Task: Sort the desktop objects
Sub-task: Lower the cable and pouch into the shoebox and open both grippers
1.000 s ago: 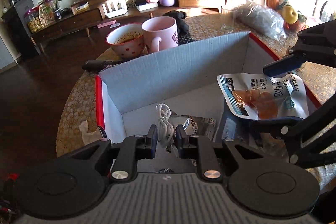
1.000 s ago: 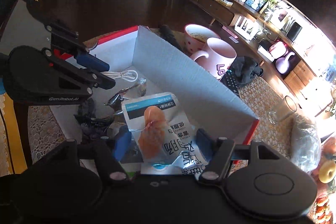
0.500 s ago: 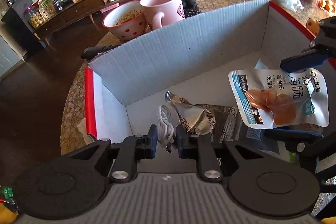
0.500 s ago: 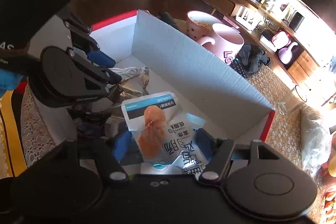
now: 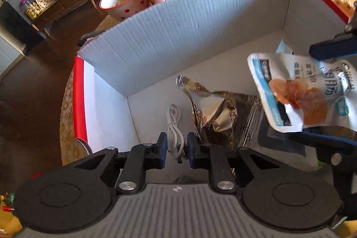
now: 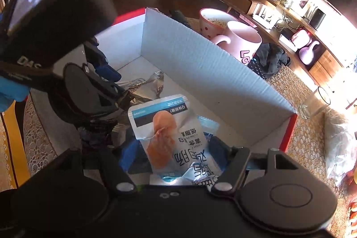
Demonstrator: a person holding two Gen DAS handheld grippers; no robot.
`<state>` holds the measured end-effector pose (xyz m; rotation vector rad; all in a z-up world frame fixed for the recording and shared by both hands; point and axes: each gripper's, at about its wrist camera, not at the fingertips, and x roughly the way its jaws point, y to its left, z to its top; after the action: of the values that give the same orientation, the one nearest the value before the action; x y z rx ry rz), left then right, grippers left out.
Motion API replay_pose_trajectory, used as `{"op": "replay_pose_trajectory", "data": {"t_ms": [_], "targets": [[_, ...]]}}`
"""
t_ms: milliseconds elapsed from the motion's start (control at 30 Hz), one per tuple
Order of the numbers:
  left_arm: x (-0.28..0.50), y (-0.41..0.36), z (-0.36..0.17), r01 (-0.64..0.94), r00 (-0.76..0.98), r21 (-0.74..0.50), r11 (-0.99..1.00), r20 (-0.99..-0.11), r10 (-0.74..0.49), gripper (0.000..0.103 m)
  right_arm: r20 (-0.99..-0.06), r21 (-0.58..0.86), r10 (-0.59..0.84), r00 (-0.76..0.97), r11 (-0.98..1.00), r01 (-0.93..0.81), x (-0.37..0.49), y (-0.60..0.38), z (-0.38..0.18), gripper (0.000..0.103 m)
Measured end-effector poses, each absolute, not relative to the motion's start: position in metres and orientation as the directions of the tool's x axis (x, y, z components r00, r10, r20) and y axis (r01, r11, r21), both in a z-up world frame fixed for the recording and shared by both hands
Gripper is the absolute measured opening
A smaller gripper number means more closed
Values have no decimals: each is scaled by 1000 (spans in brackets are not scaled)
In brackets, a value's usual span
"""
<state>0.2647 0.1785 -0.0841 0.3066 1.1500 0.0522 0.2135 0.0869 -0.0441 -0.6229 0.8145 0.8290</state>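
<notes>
A white cardboard box (image 5: pixel 189 37) with red rims stands open on the table. My left gripper (image 5: pixel 176 148) is low in its near left corner, shut on a coiled white cable (image 5: pixel 173 126) that hangs down to the box floor. My right gripper (image 6: pixel 173 153) is over the right half of the box with a white and blue snack pouch (image 6: pixel 165 137) between its blue pads. Its jaws are starting to open, and the pouch (image 5: pixel 299 95) still hangs between them. A crumpled silver foil packet (image 5: pixel 214 113) and a dark packet (image 5: pixel 279 142) lie on the box floor.
Behind the box's far wall (image 6: pixel 200 64) stand a pink mug (image 6: pixel 243 41) and a spotted bowl (image 6: pixel 212 17). A dark cloth (image 6: pixel 270 57), a glass (image 6: pixel 314 102) and a clear plastic bag (image 6: pixel 339 144) lie to the right on the lace tablecloth.
My left gripper has sunk deeper into the box with the cable and tilted further down. The right gripper has stayed about where it was, with the pouch between its pads.
</notes>
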Motion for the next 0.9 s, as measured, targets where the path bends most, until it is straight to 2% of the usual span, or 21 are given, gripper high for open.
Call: {"op": "replay_pose_trajectory", "data": {"t_ms": [67,133,333,900], "targets": [[265,177,-85,111,401,278,954,-891,213,18,-819,-168,392,419,535,-828,213,86,-43,71],[264,176,-84,103,403,271,957,-891,209,18,-815,-162,401,418,534,-830,213,84,-40,77],[262,175,-83,98,391,274,957,-895,216,18,-807,-126,444,390,516,-847,209,76,-31,86],[239,163,-51,86,436,246,966,-881,186,21,-770,-109,484,416,543,-833,187,47,3,88]]}}
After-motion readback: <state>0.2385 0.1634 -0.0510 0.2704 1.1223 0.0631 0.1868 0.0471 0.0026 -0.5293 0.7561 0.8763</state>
